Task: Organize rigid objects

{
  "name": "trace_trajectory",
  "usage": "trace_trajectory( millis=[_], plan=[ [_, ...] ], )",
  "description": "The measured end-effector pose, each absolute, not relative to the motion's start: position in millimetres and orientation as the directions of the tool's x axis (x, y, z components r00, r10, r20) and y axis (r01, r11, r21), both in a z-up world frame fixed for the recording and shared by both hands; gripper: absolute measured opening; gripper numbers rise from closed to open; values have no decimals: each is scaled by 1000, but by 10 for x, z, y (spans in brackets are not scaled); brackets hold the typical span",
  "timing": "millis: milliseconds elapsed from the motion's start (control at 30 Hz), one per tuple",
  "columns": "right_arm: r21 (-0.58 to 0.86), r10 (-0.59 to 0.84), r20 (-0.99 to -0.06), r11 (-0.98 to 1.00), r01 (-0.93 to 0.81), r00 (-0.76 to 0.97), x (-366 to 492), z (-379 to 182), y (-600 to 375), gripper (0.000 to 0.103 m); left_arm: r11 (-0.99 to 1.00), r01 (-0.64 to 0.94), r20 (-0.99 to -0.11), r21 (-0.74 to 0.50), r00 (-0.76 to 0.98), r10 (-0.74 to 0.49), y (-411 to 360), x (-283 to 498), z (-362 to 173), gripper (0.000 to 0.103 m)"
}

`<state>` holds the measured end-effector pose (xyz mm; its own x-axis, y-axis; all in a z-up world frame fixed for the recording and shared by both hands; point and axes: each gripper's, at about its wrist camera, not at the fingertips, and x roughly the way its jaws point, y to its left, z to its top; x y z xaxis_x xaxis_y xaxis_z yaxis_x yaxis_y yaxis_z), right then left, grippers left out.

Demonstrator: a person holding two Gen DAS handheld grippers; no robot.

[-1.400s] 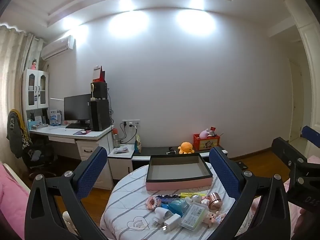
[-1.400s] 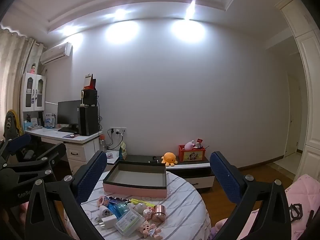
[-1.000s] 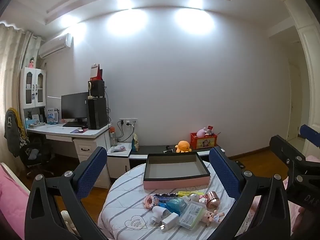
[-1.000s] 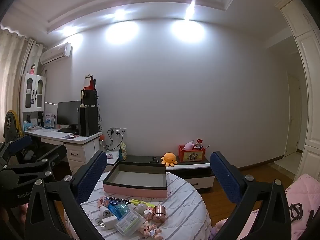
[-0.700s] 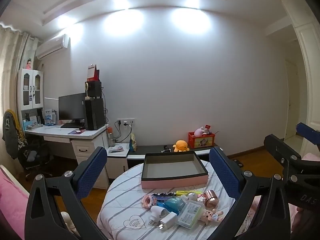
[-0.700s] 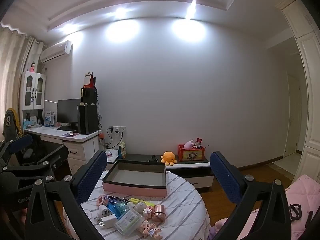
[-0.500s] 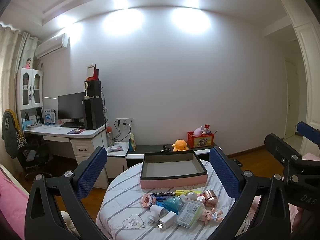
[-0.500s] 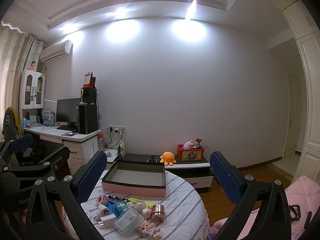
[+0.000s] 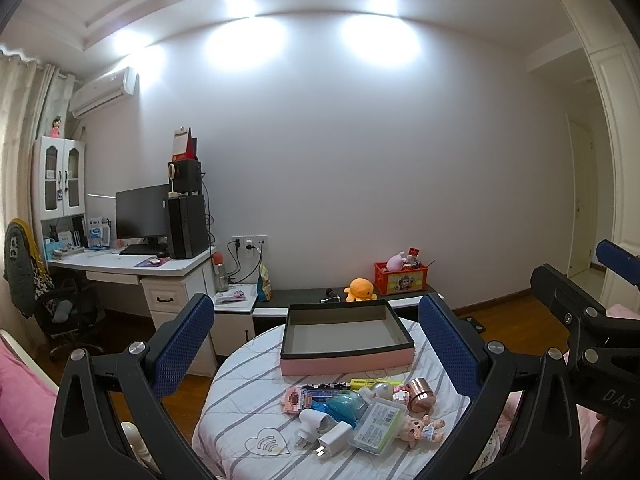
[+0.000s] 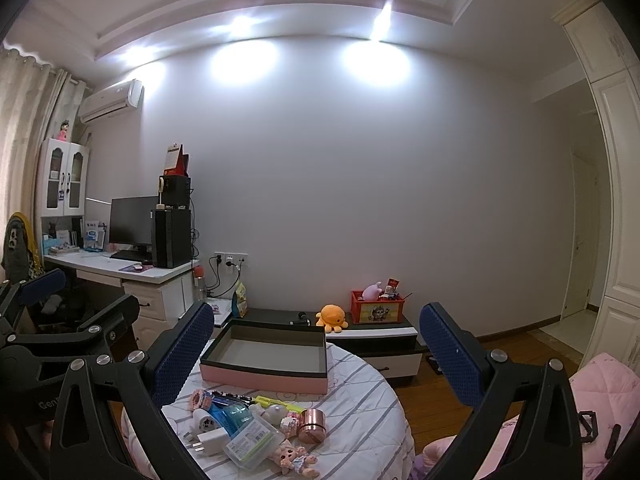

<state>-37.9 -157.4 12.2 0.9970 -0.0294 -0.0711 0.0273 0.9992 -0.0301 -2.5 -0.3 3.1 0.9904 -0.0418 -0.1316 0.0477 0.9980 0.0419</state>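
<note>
A round table point(image 9: 240, 412) point(image 10: 372, 412) with a striped cloth carries an empty pink box point(image 9: 346, 338) point(image 10: 266, 358) at its far side. In front of it lies a heap of small things: a copper cap point(image 9: 420, 394) point(image 10: 313, 425), a clear plastic case point(image 9: 378, 424) point(image 10: 252, 442), a white plug point(image 9: 334, 438) point(image 10: 208, 440), a small doll point(image 9: 424, 430) point(image 10: 298, 460), a blue item point(image 9: 344, 406) and a yellow pen point(image 10: 276, 402). My left gripper point(image 9: 316, 344) is open, held high over the table. My right gripper point(image 10: 316, 344) is open too, beside it and empty.
A desk point(image 9: 132, 264) with a monitor and a black tower stands at the left wall. A low cabinet point(image 9: 360, 300) behind the table holds an orange plush point(image 9: 360, 289) and a red crate point(image 9: 400, 278). Pink bedding point(image 10: 600, 392) lies at the right.
Both views have shifted slightly; the table and box sit a little further left in the left wrist view. Both grippers stay open and nothing on the table has moved.
</note>
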Motion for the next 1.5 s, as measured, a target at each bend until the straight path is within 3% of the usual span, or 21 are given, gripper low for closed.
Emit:
trace_trajectory(
  millis=[1500],
  plan=[
    [-39, -28, -64, 999, 26, 998, -365, 107, -1507, 103, 999, 41, -127, 36, 991, -36, 47, -42, 21, 103]
  ],
)
